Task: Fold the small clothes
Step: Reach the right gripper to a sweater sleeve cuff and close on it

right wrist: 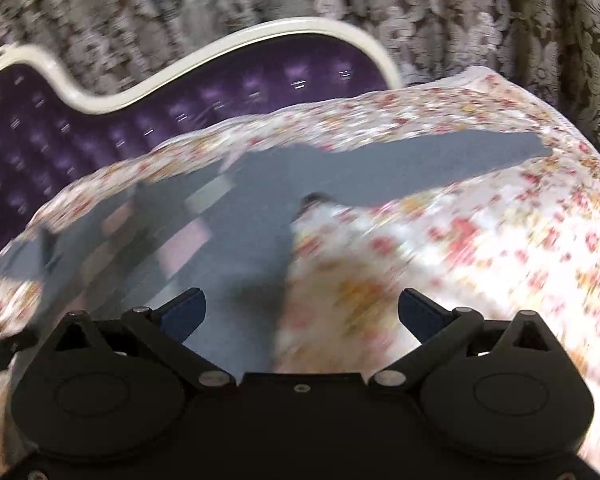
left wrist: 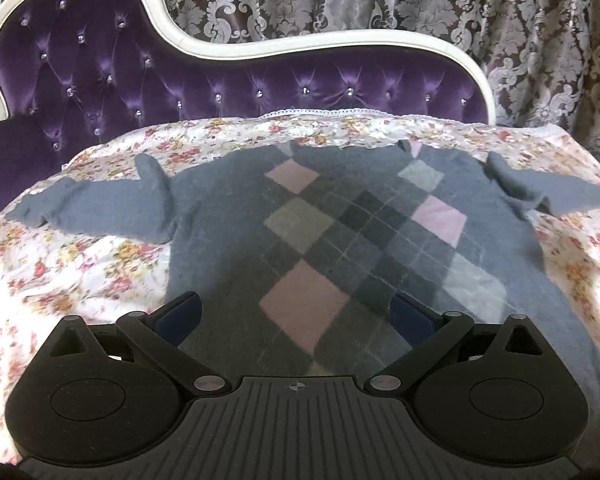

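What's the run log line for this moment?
sweater: spread flat, unfolded | left claw: open, above hem | right claw: open, over sweater's side edge

no text, label or number can be read anywhere.

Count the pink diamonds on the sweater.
3 on the sweater in the left wrist view: one near the collar, one right of centre, one nearest the camera. The gripper may hide more.
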Tool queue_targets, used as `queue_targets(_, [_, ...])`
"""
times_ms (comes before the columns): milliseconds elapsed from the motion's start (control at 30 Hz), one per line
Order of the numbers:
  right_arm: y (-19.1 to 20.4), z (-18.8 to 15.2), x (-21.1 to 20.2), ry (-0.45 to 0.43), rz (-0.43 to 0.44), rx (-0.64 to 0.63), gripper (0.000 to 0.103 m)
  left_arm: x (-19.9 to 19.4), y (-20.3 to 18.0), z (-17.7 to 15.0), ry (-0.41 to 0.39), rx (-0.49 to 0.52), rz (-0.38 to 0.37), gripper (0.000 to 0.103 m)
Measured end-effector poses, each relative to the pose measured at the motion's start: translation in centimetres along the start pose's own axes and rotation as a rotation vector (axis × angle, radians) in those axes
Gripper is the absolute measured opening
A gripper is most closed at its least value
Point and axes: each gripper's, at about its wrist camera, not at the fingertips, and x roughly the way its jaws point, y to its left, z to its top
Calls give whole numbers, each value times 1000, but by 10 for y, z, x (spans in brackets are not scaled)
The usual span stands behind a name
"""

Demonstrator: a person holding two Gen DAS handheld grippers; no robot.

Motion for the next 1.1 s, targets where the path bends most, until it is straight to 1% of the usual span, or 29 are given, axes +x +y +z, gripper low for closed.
queue_targets(133, [-50, 32, 35, -17, -39, 80, 102, 19, 0, 3, 4, -34, -35, 102])
queue_targets(300, [-117, 66, 66, -87, -131, 260, 102, 40, -5, -1, 42, -12, -17, 102])
queue_targets(367, [-140, 76, 77, -103, -149, 319, 102, 47, -6, -5, 70, -9, -22, 102])
queue_targets(433, [-157, 85, 90, -113, -169, 346, 102, 53, -5, -10, 95, -13, -27, 102])
queue_targets(467, [-162, 88, 94, -113, -178, 351, 102, 54, -4, -12, 93, -23, -30, 103])
queue_targets(600, [-185, 97, 117, -93, -193, 400, 88, 54, 0, -14, 93, -47, -46, 103])
queue_targets(700, [-197, 96, 132, -84, -205, 440, 82, 56, -1, -15, 97, -37, -44, 103])
queue_targets(767, [-200, 98, 136, -114, -204, 438, 81, 56, -2, -16, 96, -33, -42, 103])
queue_targets(800, [-201, 99, 138, -123, -201, 442, 76, 57, -2, -16, 97, -32, -42, 103])
queue_targets(833, [-204, 100, 141, -130, -192, 452, 67, 58, -2, -16, 97, -32, -42, 103])
queue_targets(867, [-206, 101, 143, -135, -189, 467, 61, 58, -3, -16, 95, -32, -42, 103])
queue_targets(900, [-210, 102, 145, -136, -189, 488, 42, 58, -3, -16, 93, -32, -42, 103])
queue_targets(933, [-213, 103, 147, -126, -190, 506, 14, 58, -3, -16, 91, -32, -42, 103])
queue_targets(967, [-217, 104, 150, -121, -183, 523, 13, 58, -3, -17, 89, -32, -42, 103])
queue_targets(1000, [-219, 104, 149, -133, -172, 531, 12, 58, -2, -17, 89, -32, -43, 103])
queue_targets(1100, [-216, 109, 140, -165, -174, 539, 12, 59, -2, -18, 89, -34, -45, 103])
